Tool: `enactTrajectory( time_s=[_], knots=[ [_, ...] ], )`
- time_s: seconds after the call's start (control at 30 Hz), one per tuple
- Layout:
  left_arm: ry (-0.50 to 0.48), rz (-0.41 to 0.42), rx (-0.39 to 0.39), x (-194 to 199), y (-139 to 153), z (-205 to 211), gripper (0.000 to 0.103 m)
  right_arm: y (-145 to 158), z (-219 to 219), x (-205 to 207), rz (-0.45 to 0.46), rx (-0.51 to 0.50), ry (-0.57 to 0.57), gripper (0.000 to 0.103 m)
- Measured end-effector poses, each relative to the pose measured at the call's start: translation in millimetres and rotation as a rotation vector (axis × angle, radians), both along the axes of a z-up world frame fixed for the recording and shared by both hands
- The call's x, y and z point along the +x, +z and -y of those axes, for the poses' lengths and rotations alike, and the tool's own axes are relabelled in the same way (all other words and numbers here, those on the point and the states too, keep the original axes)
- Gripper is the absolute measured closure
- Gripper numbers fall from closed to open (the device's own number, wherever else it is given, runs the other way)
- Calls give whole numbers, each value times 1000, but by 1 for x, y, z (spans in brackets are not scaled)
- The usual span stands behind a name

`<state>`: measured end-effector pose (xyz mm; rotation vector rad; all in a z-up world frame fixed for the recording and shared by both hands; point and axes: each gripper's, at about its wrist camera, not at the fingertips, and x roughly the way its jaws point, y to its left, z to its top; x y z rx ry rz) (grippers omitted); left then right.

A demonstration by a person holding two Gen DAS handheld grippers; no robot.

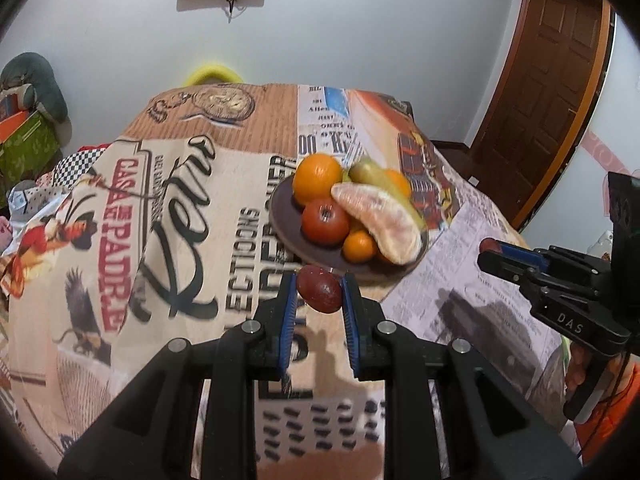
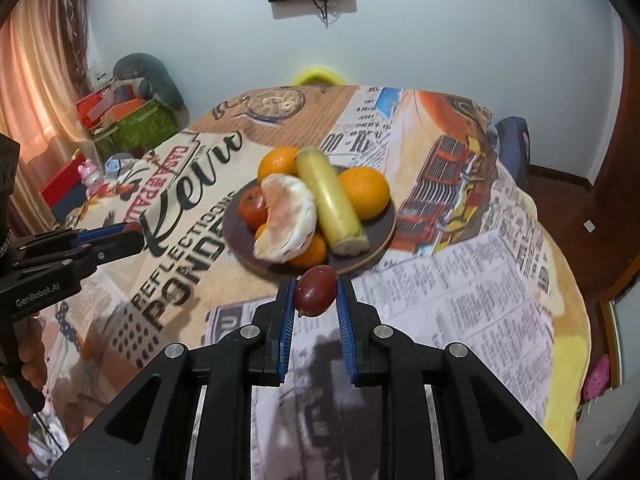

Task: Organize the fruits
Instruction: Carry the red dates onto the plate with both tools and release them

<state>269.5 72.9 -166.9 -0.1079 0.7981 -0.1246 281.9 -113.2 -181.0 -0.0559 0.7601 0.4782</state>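
A dark round plate (image 1: 282,216) (image 2: 380,224) on the printed tablecloth holds oranges (image 1: 317,178) (image 2: 365,192), a red tomato (image 1: 325,221) (image 2: 252,207), a peeled pomelo piece (image 1: 380,220) (image 2: 290,216) and a green-yellow banana (image 2: 330,200) (image 1: 370,174). My left gripper (image 1: 319,292) is shut on a dark red plum (image 1: 320,289), held just in front of the plate's near rim. My right gripper (image 2: 316,292) is shut on another dark red plum (image 2: 316,290), also held just before the plate. Each gripper shows in the other's view, the right one (image 1: 490,248) and the left one (image 2: 134,230).
The table is covered by a newspaper-and-poster print cloth (image 1: 180,208) (image 2: 480,280). A yellow chair back (image 2: 318,74) stands behind the table. Boxes and clutter (image 2: 128,120) lie at the left, a wooden door (image 1: 552,80) at the right.
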Motion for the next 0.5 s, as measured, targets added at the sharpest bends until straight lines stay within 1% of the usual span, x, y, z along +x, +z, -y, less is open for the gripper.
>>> enactTrajectory(
  time_s=[0.17, 0.5],
  knots=[
    [-4, 9, -9, 21, 0, 3, 81, 1, 4, 19, 13, -1, -13, 84],
    [-3, -3, -7, 59, -13, 4, 81, -6, 9, 59, 26, -11, -35, 84]
  ],
)
